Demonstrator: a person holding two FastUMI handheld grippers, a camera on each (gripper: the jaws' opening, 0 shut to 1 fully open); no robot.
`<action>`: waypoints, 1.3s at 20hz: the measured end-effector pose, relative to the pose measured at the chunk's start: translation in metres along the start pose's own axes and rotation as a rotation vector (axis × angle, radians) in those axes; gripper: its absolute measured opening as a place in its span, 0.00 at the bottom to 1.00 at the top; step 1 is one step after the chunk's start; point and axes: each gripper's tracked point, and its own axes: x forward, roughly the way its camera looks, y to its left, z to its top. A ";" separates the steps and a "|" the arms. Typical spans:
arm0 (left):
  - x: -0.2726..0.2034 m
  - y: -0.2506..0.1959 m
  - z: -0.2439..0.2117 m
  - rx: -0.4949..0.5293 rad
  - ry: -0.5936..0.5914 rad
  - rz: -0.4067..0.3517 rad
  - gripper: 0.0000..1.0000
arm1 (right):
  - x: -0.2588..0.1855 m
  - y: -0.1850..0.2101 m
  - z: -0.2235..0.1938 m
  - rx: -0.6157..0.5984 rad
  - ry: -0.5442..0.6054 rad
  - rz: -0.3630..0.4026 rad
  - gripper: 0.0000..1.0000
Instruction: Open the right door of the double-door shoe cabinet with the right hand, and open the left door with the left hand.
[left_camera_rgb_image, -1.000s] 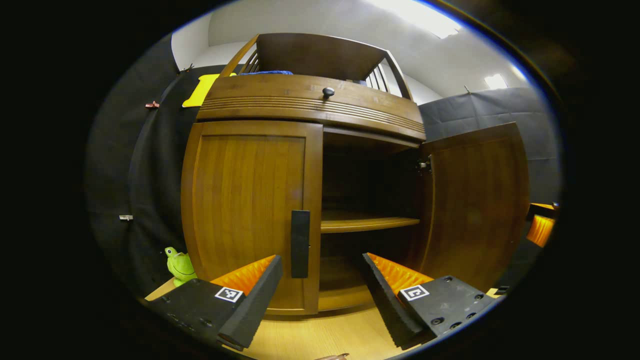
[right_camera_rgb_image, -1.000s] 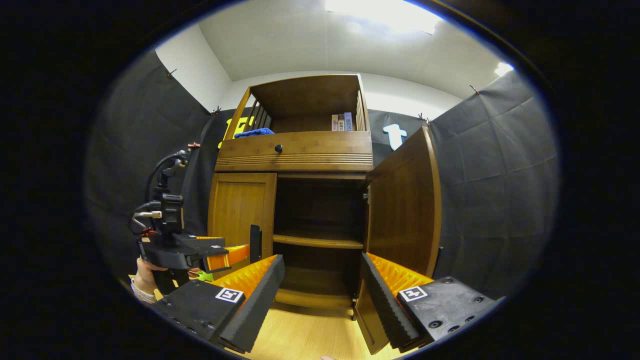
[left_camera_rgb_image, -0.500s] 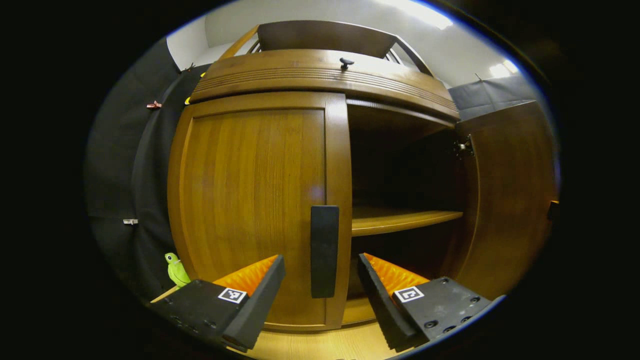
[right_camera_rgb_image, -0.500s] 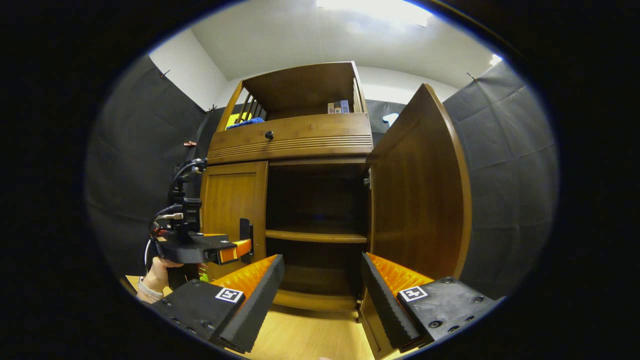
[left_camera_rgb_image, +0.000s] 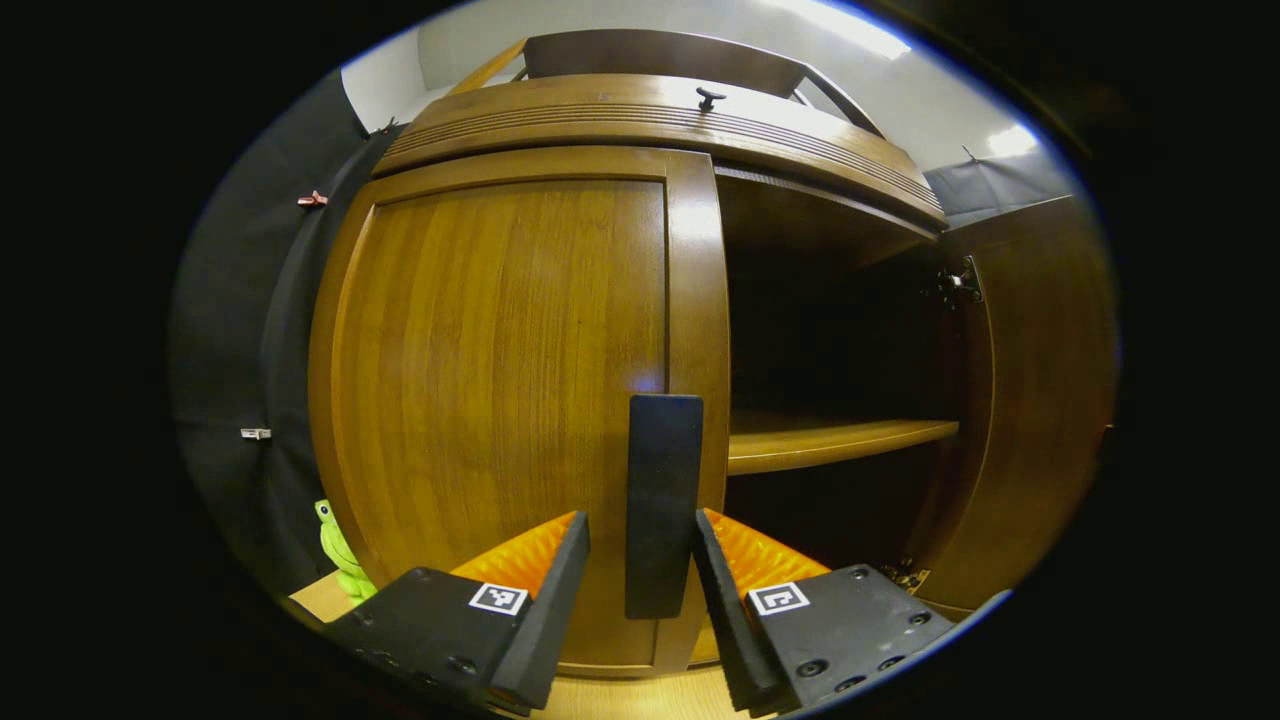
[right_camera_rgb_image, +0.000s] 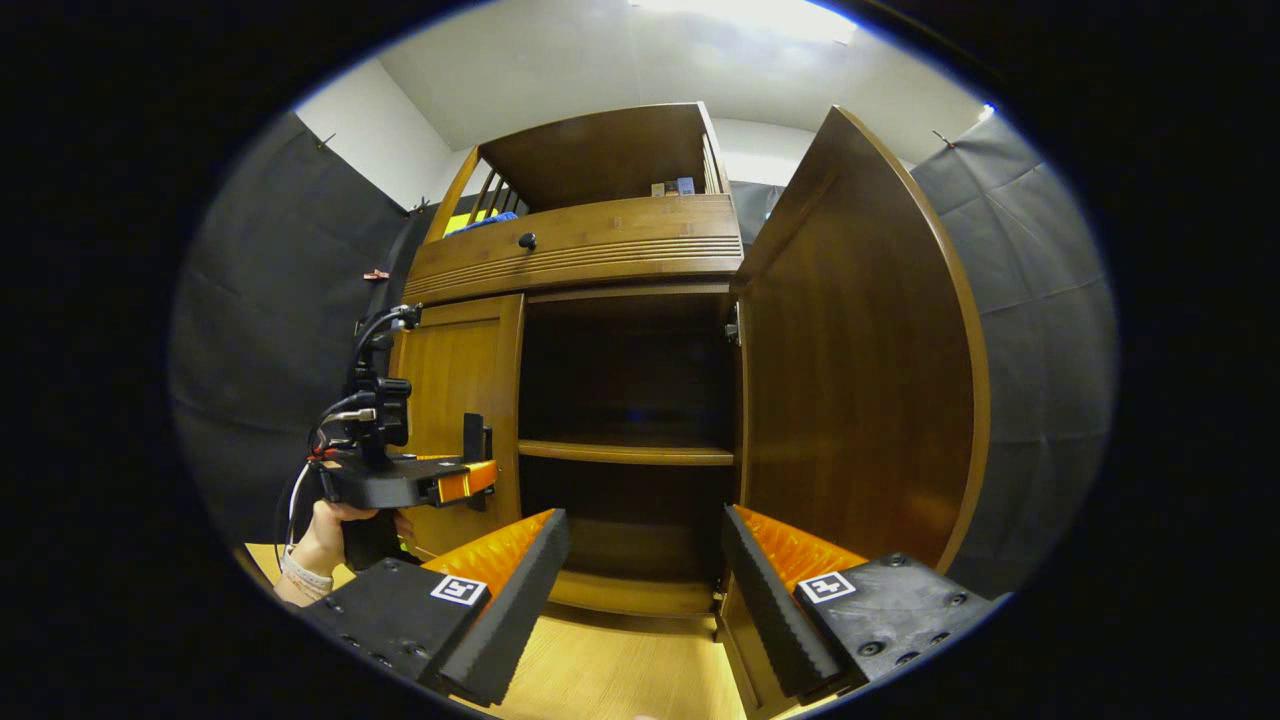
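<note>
Between the left gripper (left_camera_rgb_image: 640, 575) fingers, a dark vertical handle (left_camera_rgb_image: 662, 503) on the left door (left_camera_rgb_image: 500, 400), lower end down in the gap. Jaws parted, one finger on each side of the handle and near it; contact with either finger cannot be told. Long axis of the handle upright, along the door's inner edge. Left door shut flush against the shoe cabinet (left_camera_rgb_image: 660, 115) front. To the right of the handle, the dark open compartment with one horizontal shelf (left_camera_rgb_image: 830, 440). Farther right, the right door (left_camera_rgb_image: 1040, 400) swung wide, hinge (left_camera_rgb_image: 955, 285) at its upper inner edge. Above the doors, a ribbed drawer front with a small dark knob (left_camera_rgb_image: 708, 97). Low at the left, beside the cabinet, a green toy frog (left_camera_rgb_image: 338, 550) on the pale wooden floor (left_camera_rgb_image: 620, 695).

At the bottom of the right gripper view, the right gripper (right_camera_rgb_image: 645, 575) with jaws wide apart and nothing between them, aimed at the open compartment, level with its lower part. Right door (right_camera_rgb_image: 860, 370) just to the right, standing out toward the camera. Left gripper (right_camera_rgb_image: 470, 480) seen side-on at the left door (right_camera_rgb_image: 455, 390), held level, fingertips at the handle (right_camera_rgb_image: 475, 440). Beneath it, a person's hand (right_camera_rgb_image: 330, 535) around its grip, cuff at the wrist. On the top shelf, a blue cloth (right_camera_rgb_image: 490, 220) and a few books (right_camera_rgb_image: 672, 187).
</note>
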 end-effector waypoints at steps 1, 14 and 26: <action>0.002 0.001 -0.002 0.003 0.005 0.003 0.65 | 0.000 0.000 -0.001 0.000 0.000 -0.001 0.97; -0.015 -0.007 -0.005 -0.022 0.036 -0.067 0.32 | -0.002 -0.005 0.000 -0.012 0.031 -0.039 0.97; -0.105 0.016 -0.001 -0.038 0.060 -0.131 0.30 | -0.014 0.011 0.019 -0.022 -0.003 -0.034 0.99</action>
